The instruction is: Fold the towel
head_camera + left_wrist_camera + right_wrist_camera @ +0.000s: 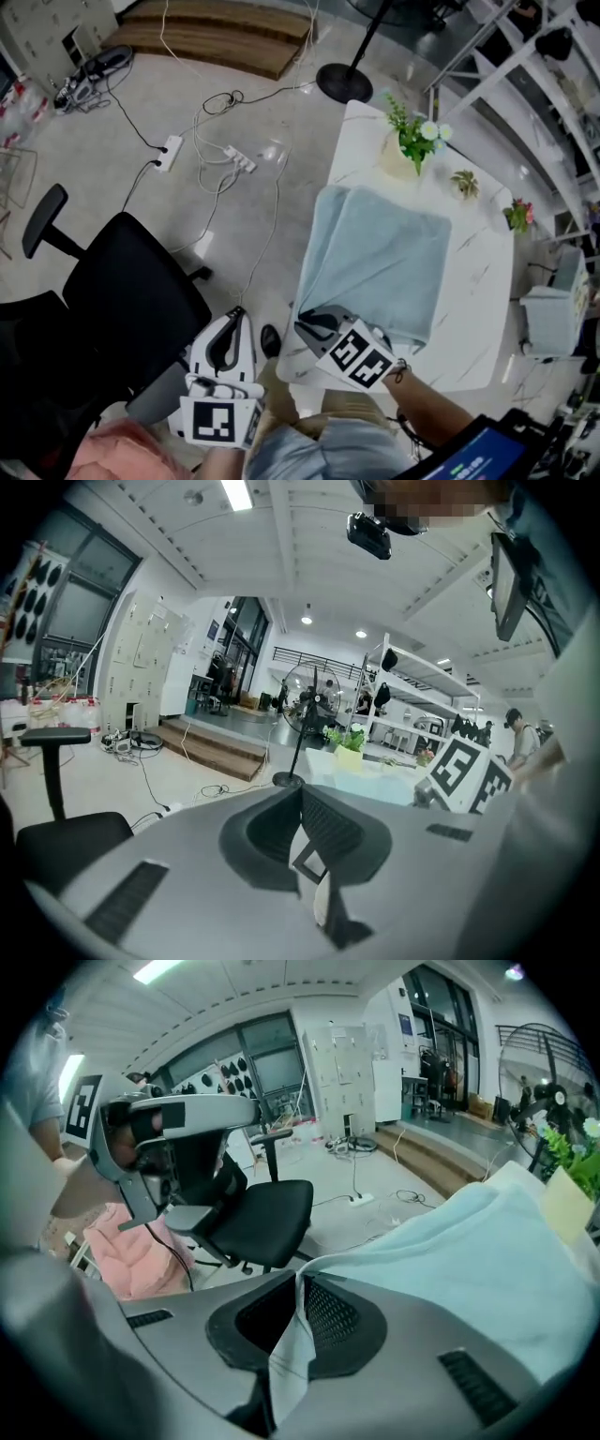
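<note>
A light blue towel (384,258) lies folded over on the white table (478,309), its left edge hanging off the table's side. My right gripper (305,328) is at the towel's near left corner and is shut on it. In the right gripper view a strip of the towel (487,1260) runs down between the jaws of that gripper (298,1297). My left gripper (234,323) hangs off the table to the left, above the floor. It is shut with nothing in it (302,803). Its view shows the towel (375,778) far ahead.
A black office chair (131,300) stands to the left of the table. A potted plant (412,141) and two smaller plants stand at the table's far end. A fan base (344,82) and cables with power strips (169,150) lie on the floor. Pink cloth (122,450) sits bottom left.
</note>
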